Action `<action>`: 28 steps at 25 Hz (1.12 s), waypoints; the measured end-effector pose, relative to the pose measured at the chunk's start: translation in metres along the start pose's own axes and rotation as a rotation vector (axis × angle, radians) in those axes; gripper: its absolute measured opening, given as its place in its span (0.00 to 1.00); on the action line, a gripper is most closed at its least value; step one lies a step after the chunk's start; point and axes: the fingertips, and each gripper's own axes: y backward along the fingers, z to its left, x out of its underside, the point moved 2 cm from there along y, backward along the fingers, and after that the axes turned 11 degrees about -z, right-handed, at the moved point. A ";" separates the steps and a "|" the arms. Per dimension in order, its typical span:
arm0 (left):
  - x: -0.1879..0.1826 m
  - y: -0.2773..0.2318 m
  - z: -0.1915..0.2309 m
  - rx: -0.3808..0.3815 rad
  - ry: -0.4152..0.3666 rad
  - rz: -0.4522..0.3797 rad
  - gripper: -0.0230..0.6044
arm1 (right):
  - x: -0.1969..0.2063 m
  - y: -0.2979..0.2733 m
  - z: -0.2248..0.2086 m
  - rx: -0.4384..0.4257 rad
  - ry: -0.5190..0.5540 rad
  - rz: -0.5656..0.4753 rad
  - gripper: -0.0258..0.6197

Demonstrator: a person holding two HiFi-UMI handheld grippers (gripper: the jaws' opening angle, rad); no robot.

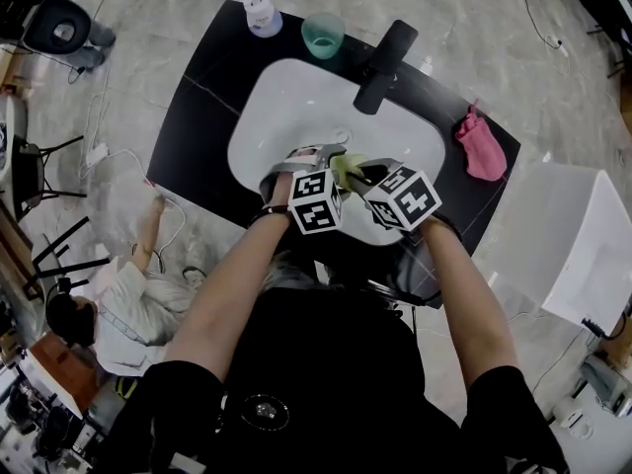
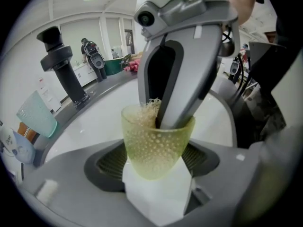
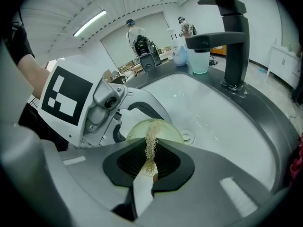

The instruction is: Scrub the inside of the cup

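Surrounding edges: you are working above the white basin [image 1: 286,97], its rim lying clear of both grippers; the black faucet [image 1: 383,62] is standing well apart on the dark surface [image 1: 207,87].
Cup: the fingers of your left gripper [image 2: 157,167] are clamping the translucent, yellow-green, bump-dotted cup [image 2: 154,145].
Scrubber: the fingers of your right gripper [image 3: 150,164] are pinching a straw-coloured fibrous scrubber [image 3: 150,148] and reaching inside the cup.
Arms: both your forearms are stretching forward, with the grippers meeting tip to tip.

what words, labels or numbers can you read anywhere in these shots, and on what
No words or numbers can be read in any view.
Marker cubes: black-and-white square patterns only, no letters.
White bottle: its label is too small and blurred to read.
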 end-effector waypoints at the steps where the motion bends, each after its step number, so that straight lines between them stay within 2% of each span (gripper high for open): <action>1: 0.000 0.001 0.000 -0.001 0.000 0.001 0.61 | -0.002 0.001 0.002 -0.006 0.006 -0.006 0.10; 8: 0.003 0.011 -0.002 -0.008 0.039 -0.001 0.61 | -0.017 0.009 0.004 0.000 0.004 -0.081 0.11; 18: 0.004 0.029 0.005 -0.044 0.151 -0.049 0.61 | -0.023 0.015 -0.008 0.114 0.092 -0.097 0.11; 23: 0.002 0.035 0.013 -0.067 0.125 -0.052 0.61 | -0.025 0.013 -0.008 0.109 0.084 -0.090 0.11; 28: 0.000 0.033 0.014 -0.057 0.034 -0.011 0.61 | -0.020 0.009 0.001 0.040 0.042 -0.060 0.10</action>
